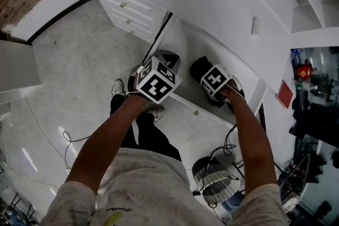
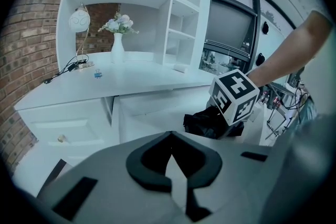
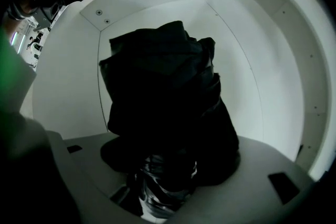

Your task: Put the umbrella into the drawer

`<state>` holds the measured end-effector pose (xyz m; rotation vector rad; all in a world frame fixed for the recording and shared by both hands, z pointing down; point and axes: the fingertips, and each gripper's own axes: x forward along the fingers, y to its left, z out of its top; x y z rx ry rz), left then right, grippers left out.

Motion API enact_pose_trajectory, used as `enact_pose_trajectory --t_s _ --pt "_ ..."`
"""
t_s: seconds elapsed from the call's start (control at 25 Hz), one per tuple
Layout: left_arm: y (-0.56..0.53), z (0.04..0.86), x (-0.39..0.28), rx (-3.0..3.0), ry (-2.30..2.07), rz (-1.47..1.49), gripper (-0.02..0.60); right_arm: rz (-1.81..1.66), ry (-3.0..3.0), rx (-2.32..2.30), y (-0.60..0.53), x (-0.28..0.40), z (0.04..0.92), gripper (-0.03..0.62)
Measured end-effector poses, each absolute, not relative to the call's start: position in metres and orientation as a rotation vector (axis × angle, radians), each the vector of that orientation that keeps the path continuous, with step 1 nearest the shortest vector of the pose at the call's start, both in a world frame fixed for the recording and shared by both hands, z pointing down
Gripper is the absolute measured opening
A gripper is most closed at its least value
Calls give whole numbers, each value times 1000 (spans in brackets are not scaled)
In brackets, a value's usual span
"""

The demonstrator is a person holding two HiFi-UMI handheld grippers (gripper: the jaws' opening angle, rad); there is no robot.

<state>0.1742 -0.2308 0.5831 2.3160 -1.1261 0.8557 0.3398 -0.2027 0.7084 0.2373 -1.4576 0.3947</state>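
Observation:
A folded black umbrella (image 3: pixel 163 92) fills the right gripper view, its end reaching into the white open drawer (image 3: pixel 247 34). My right gripper (image 3: pixel 165 176) is shut on its lower end. From the head view the umbrella (image 1: pixel 200 67) lies over the drawer (image 1: pixel 185 39), just ahead of the right gripper (image 1: pixel 212 79). My left gripper (image 1: pixel 165 56) hovers beside it at the drawer's left edge. In the left gripper view its jaws (image 2: pixel 170 136) meet at the tips with nothing between them, and the umbrella (image 2: pixel 207 122) shows beyond, under the right gripper's marker cube.
A white desk (image 2: pixel 131 78) carries a round lamp (image 2: pixel 79 21), a vase of flowers (image 2: pixel 118 34) and a blue clip (image 2: pixel 98 75). Closed drawers (image 2: pixel 63 128) sit at its left. Shelves and a dark screen (image 2: pixel 228 23) stand behind. A cable and a round fan (image 1: pixel 214 182) lie on the floor.

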Motion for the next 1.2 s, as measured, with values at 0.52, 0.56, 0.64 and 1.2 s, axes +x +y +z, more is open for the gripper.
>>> enact_pose_trajectory --t_s 0.52,0.56,0.64,1.2 --pt "-221 588 177 2326 -1078 914 -5 395 -1479 255 -203 339 709 264" --pt "-220 588 178 2328 -1073 919 -5 396 -1479 255 -203 339 710 264" --pt "-220 587 181 2335 -1064 924 -5 397 -1478 257 -203 339 710 264" --pt "-220 583 192 2345 -1017 936 -5 389 -1497 264 -202 338 709 265"
